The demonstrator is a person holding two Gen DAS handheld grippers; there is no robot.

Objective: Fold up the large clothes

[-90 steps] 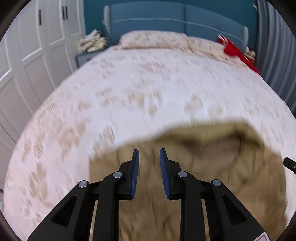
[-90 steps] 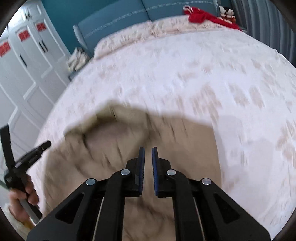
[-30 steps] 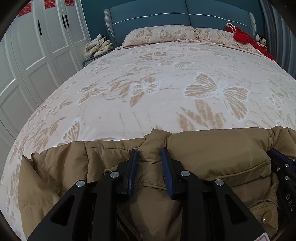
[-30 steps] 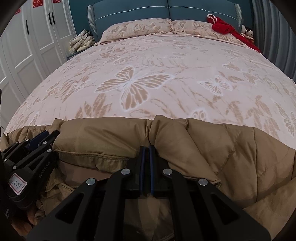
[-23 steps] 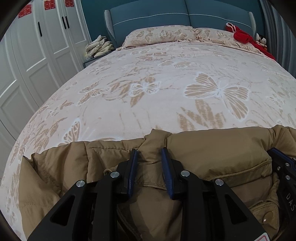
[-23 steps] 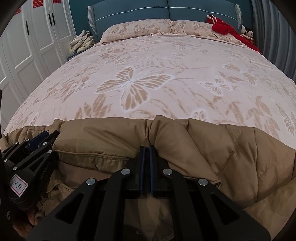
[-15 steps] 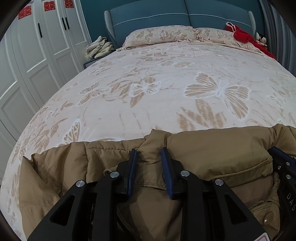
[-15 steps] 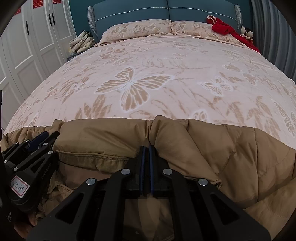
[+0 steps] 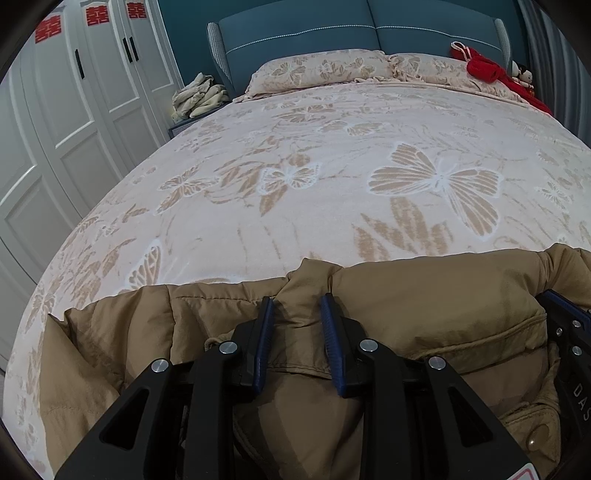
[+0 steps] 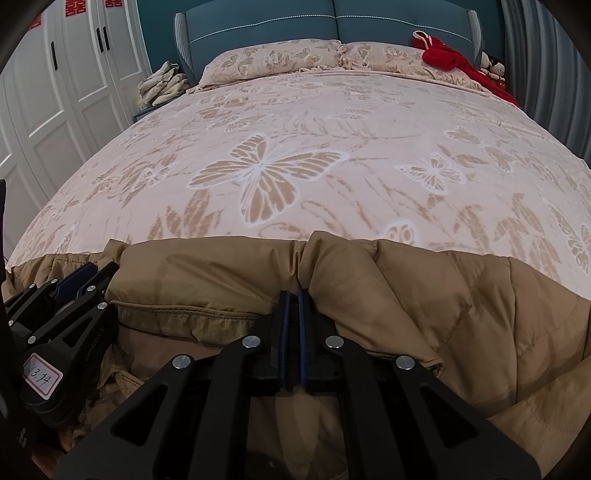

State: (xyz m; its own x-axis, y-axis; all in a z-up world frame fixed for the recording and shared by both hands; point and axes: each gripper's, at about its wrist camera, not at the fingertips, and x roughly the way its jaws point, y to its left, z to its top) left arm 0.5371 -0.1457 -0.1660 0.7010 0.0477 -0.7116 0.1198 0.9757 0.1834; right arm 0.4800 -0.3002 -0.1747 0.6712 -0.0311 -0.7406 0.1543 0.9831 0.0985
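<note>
A tan padded jacket [image 9: 424,295] lies spread across the near edge of the bed, seen in both wrist views [image 10: 424,291]. My left gripper [image 9: 297,306] has a bunched fold of the jacket between its fingers, which stand a little apart around the thick cloth. My right gripper [image 10: 291,299] is shut tight on another fold of the jacket's top edge. The right gripper shows at the right edge of the left wrist view [image 9: 565,321]. The left gripper shows at the left of the right wrist view [image 10: 66,295].
The bed has a pink butterfly-pattern blanket [image 9: 332,177], pillows [image 9: 317,70] and a blue headboard [image 9: 351,29]. A red cloth [image 9: 484,70] lies at the far right. Folded cloths [image 9: 199,96] sit on a nightstand. White wardrobe doors [image 9: 74,110] stand on the left.
Three seconds ago the jacket was swinging and blurred over the bed; it now lies flat on the near edge. In the last second nothing has visibly moved.
</note>
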